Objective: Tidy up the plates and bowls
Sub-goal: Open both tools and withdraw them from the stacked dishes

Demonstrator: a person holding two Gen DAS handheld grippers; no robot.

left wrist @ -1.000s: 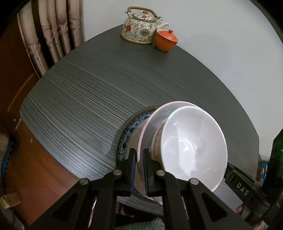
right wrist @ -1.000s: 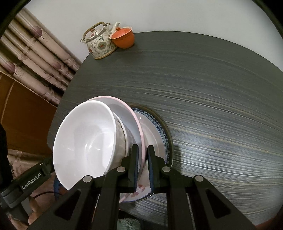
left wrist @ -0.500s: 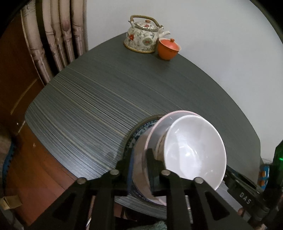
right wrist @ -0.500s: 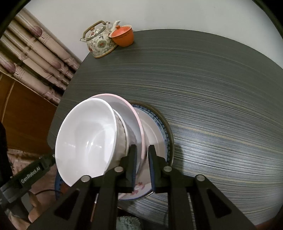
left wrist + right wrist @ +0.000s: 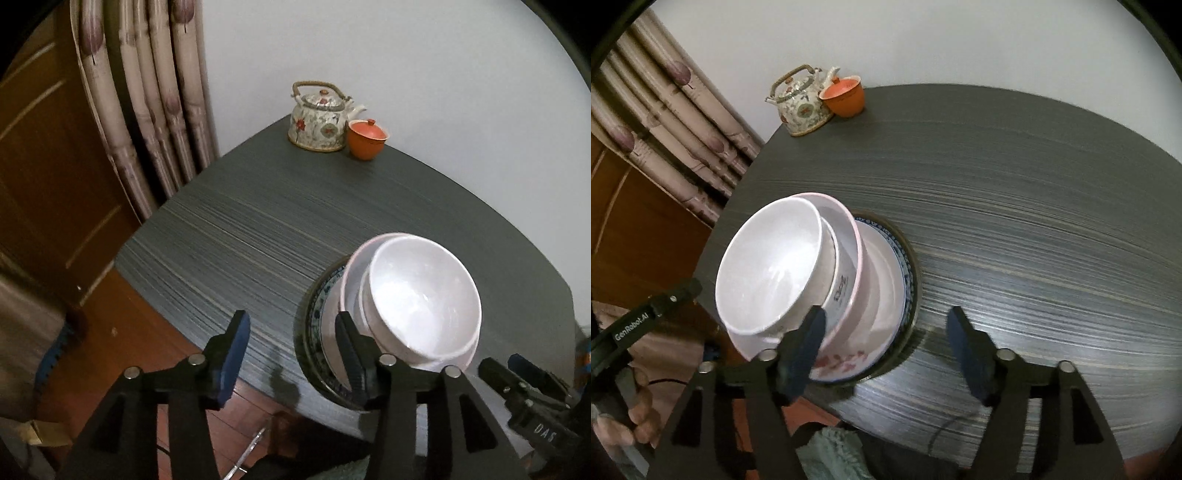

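Stack sits near table (image 5: pixel 280 229) front edge: white bowl (image 5: pixel 424 295) inside pink-rimmed bowl (image 5: pixel 849 236), on blue-patterned plate (image 5: pixel 905 266) w/ dark plate under it, prob. Left gripper (image 5: pixel 291 347) fingers spread wide, empty, right finger just beside stack. Right gripper (image 5: pixel 886 343) also spread wide, empty, left finger at stack's rim. Teapot (image 5: pixel 319 118) & orange lidded cup (image 5: pixel 366 139) at far edge.

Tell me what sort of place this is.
Probably a home dining room: a dark table with a floral teapot, stacked bowls on plates, curtains and a wooden door.
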